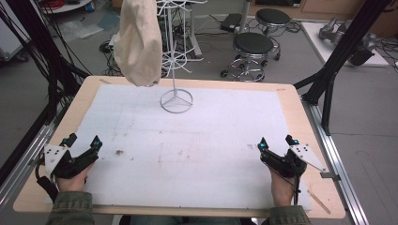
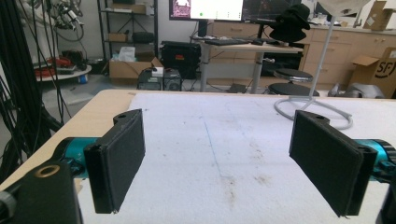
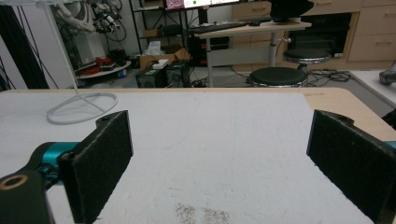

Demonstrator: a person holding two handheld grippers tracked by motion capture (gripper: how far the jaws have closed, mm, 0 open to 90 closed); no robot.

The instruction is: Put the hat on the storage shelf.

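Nothing looks started: the left gripper (image 1: 83,142) at 8 o'clock and the right gripper (image 1: 277,141) at 4 o'clock rest jaws apart, empty, while the cream hat (image 1: 138,42) hangs on the white wire stand (image 1: 176,101) at 12 o'clock, untouched.

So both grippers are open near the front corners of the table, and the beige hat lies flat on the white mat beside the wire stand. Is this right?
Not quite. The beige hat does not lie on the white mat; it hangs on the wire stand, above the mat, as the high view shows. The rest holds: the left gripper and right gripper are open near the front corners.
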